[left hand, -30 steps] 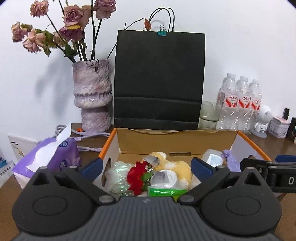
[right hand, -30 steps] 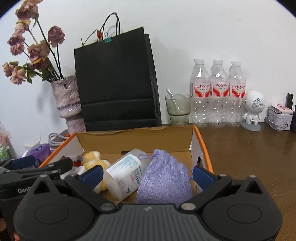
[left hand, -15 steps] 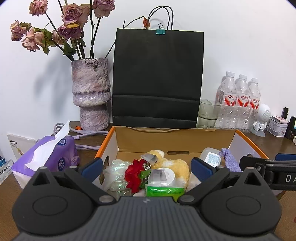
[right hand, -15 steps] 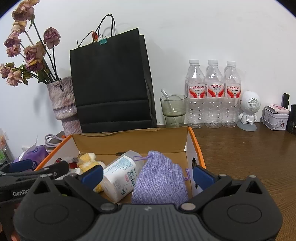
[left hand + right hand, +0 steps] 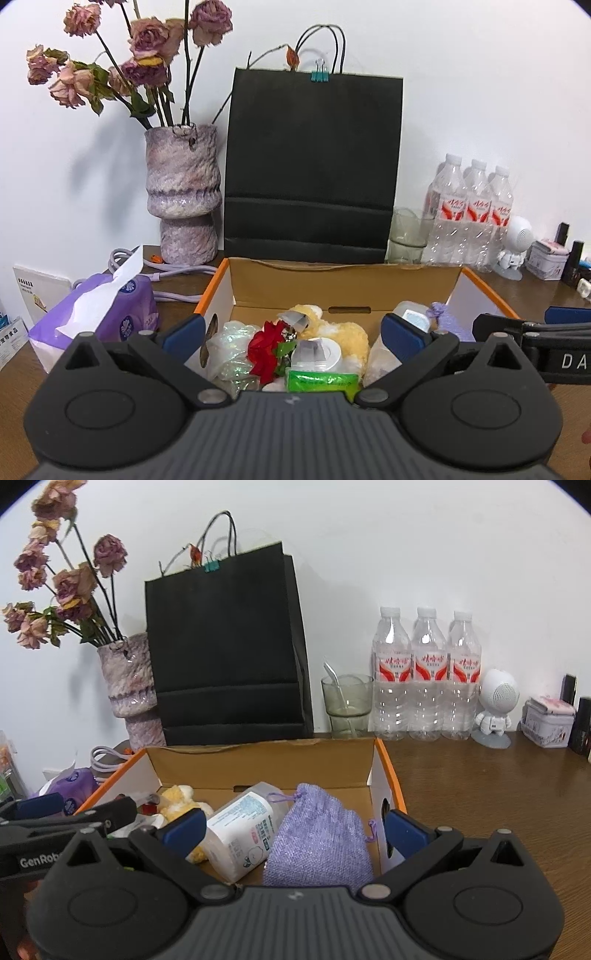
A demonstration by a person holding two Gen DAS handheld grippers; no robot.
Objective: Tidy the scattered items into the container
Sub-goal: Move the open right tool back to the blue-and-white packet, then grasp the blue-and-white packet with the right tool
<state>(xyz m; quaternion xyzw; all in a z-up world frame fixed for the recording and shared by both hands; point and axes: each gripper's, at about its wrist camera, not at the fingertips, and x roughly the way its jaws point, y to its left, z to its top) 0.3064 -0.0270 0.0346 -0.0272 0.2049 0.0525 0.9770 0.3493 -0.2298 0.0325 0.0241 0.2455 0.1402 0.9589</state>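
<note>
An open cardboard box with orange edges point(image 5: 343, 286) point(image 5: 258, 764) sits on the wooden table. It holds a red flower point(image 5: 264, 350), a yellow plush point(image 5: 347, 332), a green packet point(image 5: 323, 380), a clear wrapped item point(image 5: 231, 343), a white wipes canister point(image 5: 243, 830) and a purple cloth pouch point(image 5: 319, 843). My left gripper point(image 5: 293, 332) is open and empty above the box's near left side. My right gripper point(image 5: 295, 829) is open and empty above the pouch, at the box's near right side.
A black paper bag point(image 5: 314, 166) stands behind the box, with a vase of dried roses point(image 5: 181, 192) to its left. A purple tissue pack point(image 5: 99, 317) lies left of the box. A glass point(image 5: 347, 705), three water bottles point(image 5: 428, 672), a small white robot figure point(image 5: 495, 709) and a tin point(image 5: 546, 722) line the back right.
Both grippers have drawn back and risen slightly from the box, still open and empty. The items in the box have not moved.
</note>
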